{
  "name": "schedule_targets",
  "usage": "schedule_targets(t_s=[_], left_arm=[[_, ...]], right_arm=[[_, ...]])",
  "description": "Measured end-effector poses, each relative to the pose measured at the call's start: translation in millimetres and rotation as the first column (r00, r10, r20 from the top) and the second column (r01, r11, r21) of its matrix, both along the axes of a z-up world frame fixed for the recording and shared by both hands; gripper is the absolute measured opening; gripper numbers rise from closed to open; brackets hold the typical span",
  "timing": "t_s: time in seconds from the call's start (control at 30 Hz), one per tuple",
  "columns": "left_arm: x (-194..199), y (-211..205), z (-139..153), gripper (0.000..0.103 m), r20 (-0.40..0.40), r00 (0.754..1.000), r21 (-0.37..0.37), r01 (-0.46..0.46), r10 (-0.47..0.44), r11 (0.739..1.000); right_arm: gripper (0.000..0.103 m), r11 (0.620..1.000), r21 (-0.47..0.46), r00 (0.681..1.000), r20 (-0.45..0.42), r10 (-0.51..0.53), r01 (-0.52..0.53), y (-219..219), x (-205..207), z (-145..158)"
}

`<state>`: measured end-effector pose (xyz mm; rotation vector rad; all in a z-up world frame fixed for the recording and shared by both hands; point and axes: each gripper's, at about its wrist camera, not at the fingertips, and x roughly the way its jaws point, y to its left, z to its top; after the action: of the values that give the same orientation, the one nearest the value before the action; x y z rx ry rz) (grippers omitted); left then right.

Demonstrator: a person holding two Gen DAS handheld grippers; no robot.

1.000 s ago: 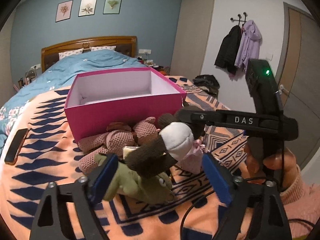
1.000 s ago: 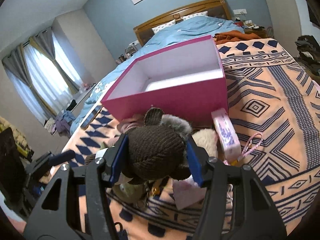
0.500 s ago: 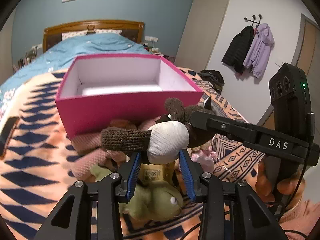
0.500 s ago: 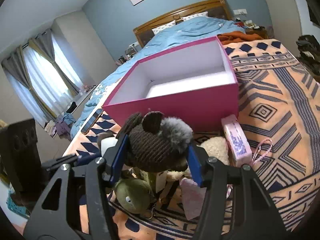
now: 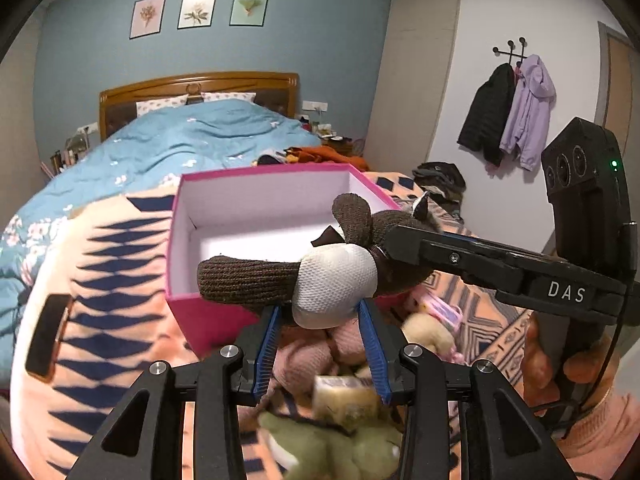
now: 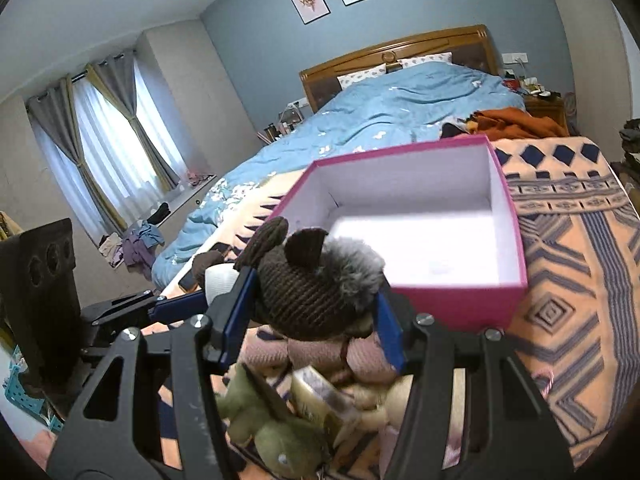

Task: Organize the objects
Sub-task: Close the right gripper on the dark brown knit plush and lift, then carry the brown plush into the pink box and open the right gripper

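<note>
Both grippers are on one toy: the brown knit plush (image 5: 256,282). The left gripper (image 5: 322,314) is clamped on its white padded end (image 5: 334,284); its jaws closed down within the last second and the pads now press on that end. The right gripper (image 6: 316,304) is closed on the head (image 6: 316,284), just under the round ears and grey fur tuft.

The plush hangs between the two grippers, clear of the toy pile (image 6: 304,396) on the patterned blanket (image 6: 568,264). It sits at about rim level of the pink box (image 6: 468,304), on the near side, not yet over the opening. As far as I can see the box is empty, with a white interior.

Step in hand, my read: carrying the first toy to the box, lift done, transfer pending.

Next move calls for:
- both grippers moving forward together, same pace, so the plush isn't stretched or twisted
- clearing the near wall of the box, since the long brown limb sticks out sideways and could snag the rim
- lowering inside, then opening both grippers

Left in the pile: green plush (image 6: 276,444), pink knit toy (image 5: 308,360), small yellowish box (image 5: 344,396), cream plush (image 5: 428,332), and a pink packet (image 5: 438,308) near the box's corner. A dark phone (image 5: 50,336) lies apart on the blanket.
</note>
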<state>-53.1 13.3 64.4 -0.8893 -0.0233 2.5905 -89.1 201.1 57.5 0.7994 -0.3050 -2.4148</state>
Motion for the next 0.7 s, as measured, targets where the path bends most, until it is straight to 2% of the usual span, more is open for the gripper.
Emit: schedule_targets(t_s=[0.2,0.7], left_arm=[[-27,-6,3,0.04,0.005,1.0,-0.02,-0.024,0.024,1.0],[-80,-13,-28,0.04,0.111,0.992,-0.059,-0.056,0.062,0.997]], right_arm=[[0.058,1.0,0.0,1.0,0.009,0.002,-0.002,-11,-28,5],[0.058,0.999,0.045,0.992,0.128,-0.018,0.013,-31,-87,-29]])
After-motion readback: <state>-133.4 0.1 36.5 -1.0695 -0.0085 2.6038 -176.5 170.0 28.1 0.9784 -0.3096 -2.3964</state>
